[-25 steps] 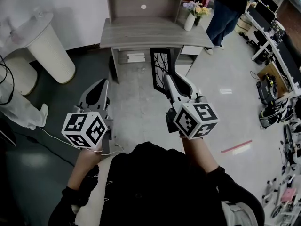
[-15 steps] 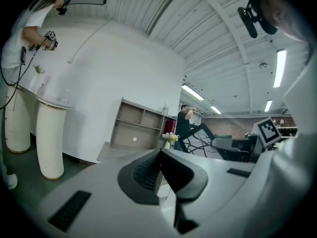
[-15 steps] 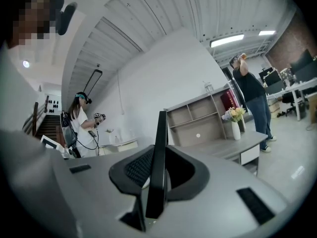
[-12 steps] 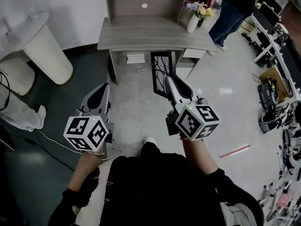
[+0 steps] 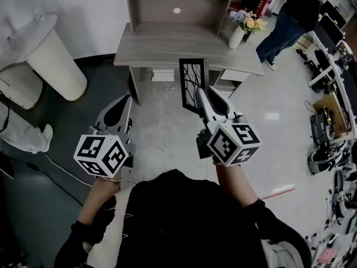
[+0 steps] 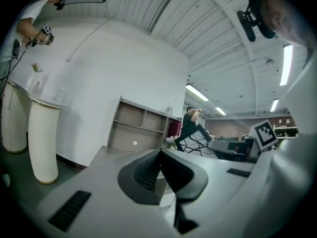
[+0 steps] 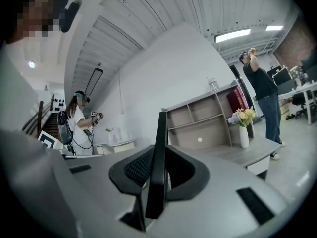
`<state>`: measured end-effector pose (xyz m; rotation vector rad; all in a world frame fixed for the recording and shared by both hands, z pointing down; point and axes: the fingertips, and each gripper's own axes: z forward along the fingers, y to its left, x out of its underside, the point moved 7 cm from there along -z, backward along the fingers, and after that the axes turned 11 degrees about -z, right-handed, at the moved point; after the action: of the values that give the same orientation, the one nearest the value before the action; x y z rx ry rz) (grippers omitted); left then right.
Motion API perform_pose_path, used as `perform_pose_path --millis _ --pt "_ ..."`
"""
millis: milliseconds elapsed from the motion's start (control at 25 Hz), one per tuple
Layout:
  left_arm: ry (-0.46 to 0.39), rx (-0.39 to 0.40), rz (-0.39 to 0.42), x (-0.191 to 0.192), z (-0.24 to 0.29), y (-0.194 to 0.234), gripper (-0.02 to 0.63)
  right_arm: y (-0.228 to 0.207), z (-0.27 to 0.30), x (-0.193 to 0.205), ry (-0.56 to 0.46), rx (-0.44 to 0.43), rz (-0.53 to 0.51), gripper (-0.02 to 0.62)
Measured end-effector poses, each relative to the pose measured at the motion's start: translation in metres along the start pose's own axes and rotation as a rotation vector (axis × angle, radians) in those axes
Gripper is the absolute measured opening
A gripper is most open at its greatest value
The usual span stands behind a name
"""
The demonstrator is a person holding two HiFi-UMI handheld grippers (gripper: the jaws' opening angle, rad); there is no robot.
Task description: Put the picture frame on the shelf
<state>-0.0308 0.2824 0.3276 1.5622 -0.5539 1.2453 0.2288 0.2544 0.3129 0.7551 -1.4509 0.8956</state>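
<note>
Here, grips the picture frame (image 5: 191,80) upright in the right claw (image 5: 201,94), pads pressed on both faces, out over the floor (image 5: 162,138), short of the table (image 5: 167,41) and well apart from the shelf (image 5: 167,1) standing on it. Shows the frame's black border and branching pattern from the head view only; gives just its thin dark edge between the jaws in the right gripper view. Has the left claw (image 6: 159,151) closed on nothing, tips meeting, plain in the left gripper view and not readable from above. Finds the ribbed ceiling (image 7: 124,29) with strip lights and a person in white (image 7: 79,125) only in the gripper views.

To count: one frame, two claws, one table, one shelf, one vase of flowers (image 5: 238,35) at the table's right end, two white ribbed columns (image 5: 56,52), two bystanders, the other being a person in dark top and jeans (image 5: 293,18).

All round: grey wood-grain table, glossy pale tiles turning dark at the left, white wall, cluttered workbenches (image 5: 329,66) along the right
</note>
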Motion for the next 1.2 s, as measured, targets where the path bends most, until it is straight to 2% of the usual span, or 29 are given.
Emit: perform_pose_path --millis 400,640,880,1200 --pt "-0.044 0.011 0.005 0.001 0.047 -0.008 0.012 -0.04 0.031 -0.002 -0.008 -0.047 -0.013 0.074" --pt "-0.074 0.009 -0.001 0.017 0.051 0.0 0.012 -0.044 0.033 0.012 -0.018 -0.059 -0.033 0.074" --pt "-0.052 0.024 0.003 0.01 0.078 -0.025 0.012 -0.076 0.037 -0.005 -0.016 -0.054 -0.018 0.074" --pt "-0.055 -0.004 -0.003 0.009 0.075 -0.022 0.012 -0.076 0.038 0.002 -0.012 -0.074 -0.001 0.074"
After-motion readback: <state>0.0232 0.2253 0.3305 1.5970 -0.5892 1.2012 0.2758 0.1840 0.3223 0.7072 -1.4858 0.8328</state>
